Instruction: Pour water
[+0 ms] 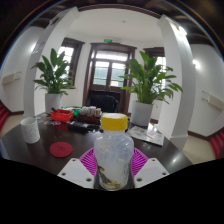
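Gripper (113,172) is clamped on the yellow-capped bottle (113,155); tip it with the cap on and nothing reaches the cup (30,130).

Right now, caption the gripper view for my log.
Gripper shut on a yellow-capped bottle above a dark table, a cup to one side.

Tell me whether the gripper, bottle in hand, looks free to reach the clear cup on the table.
Probably yes. The gripper is shut on the yellow-capped bottle, and the clear cup stands off to one side beyond the fingers. Only the flat red coaster lies on the table between them.
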Available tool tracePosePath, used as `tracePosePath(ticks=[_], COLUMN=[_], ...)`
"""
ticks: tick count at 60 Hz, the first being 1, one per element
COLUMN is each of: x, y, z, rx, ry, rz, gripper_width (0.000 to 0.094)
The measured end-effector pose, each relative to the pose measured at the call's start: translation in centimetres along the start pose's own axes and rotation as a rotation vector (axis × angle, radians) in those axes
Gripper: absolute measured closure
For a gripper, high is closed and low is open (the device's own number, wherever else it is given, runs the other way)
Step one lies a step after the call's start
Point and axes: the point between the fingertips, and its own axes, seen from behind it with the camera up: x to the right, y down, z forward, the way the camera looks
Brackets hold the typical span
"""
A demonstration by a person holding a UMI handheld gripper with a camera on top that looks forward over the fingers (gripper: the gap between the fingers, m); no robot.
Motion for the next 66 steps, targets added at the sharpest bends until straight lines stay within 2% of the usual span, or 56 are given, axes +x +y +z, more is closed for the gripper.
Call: tracePosePath(ticks=[14, 28, 37, 49, 53, 66], x=[-7.0, -16.9, -20.8, -23.1, -24.1, -24.1], y=[-5.1, -9.5, -9.6, -10.0, -10.8, -10.4], z=[0.8, 3.1, 4.0, 5.9, 6.1, 6.9], rx=[0.0, 0.046, 0.072, 0.118, 0.166, 0.17], ry=[-0.074, -0.055, -0.068, 0.028, 0.063, 0.088], rz=[-0.41, -1.028, -1.332, -1.776, -1.903, -1.991], gripper_width=[0.0539, 0.0539, 0.0529, 0.0524, 0.0523, 0.0524])
